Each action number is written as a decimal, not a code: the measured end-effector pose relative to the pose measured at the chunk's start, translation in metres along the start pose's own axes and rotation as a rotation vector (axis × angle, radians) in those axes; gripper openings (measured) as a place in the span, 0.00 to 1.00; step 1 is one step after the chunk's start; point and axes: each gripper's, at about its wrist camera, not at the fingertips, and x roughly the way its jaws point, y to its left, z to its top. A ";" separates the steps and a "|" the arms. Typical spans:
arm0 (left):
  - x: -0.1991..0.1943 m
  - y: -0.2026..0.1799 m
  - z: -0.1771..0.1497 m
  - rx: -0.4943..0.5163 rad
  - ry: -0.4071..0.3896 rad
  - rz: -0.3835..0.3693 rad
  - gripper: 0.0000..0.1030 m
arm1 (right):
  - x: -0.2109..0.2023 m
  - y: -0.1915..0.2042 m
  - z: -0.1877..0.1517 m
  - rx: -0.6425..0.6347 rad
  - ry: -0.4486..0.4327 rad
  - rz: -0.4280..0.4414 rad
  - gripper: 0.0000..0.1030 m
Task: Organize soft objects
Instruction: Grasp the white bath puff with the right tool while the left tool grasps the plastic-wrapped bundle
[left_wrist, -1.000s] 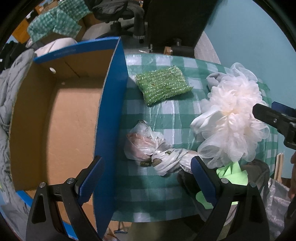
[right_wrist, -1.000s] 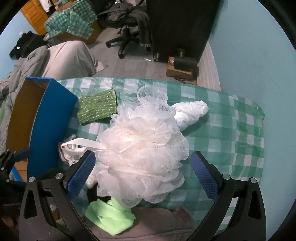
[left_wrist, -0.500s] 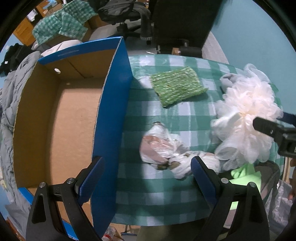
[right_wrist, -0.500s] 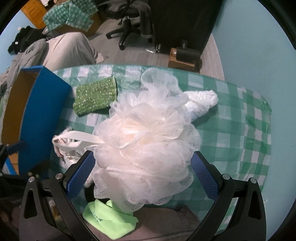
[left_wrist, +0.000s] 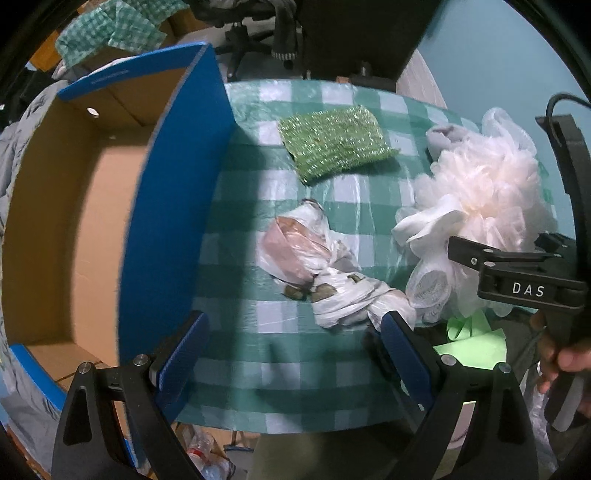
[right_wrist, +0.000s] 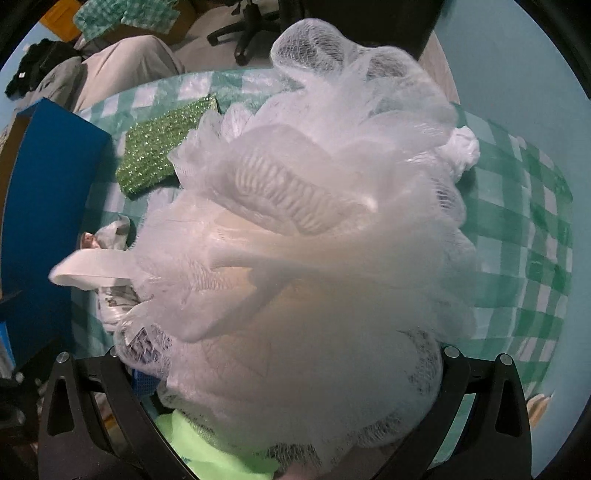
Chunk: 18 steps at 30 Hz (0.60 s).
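**Loofah between the right fingers, box off to the left**

Your right hand-held gripper (right_wrist: 291, 373) has the white mesh loofah (right_wrist: 306, 236) filling the gap between its fingers; whether they pinch it yet, you cannot tell. The puff sits at the desk's (left_wrist: 295, 354) right edge, ruffled, airy, its ribbon loop pointing left. The blue cardboard box (left_wrist: 162, 206) stands along the left edge, nearer your left hand-held gripper (left_wrist: 291, 354), which hangs open and empty.

Right gripper (right_wrist: 291, 373) fingertips behind loofah (right_wrist: 314, 229)
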 end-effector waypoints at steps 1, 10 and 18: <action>0.003 -0.002 0.001 -0.002 0.006 0.001 0.92 | 0.002 -0.001 0.001 -0.006 0.003 -0.001 0.98; 0.029 -0.009 0.016 -0.095 0.059 -0.039 0.92 | 0.006 -0.022 0.008 -0.034 0.021 0.055 0.91; 0.056 -0.017 0.027 -0.116 0.111 -0.014 0.92 | -0.007 -0.052 0.008 -0.045 -0.014 0.141 0.63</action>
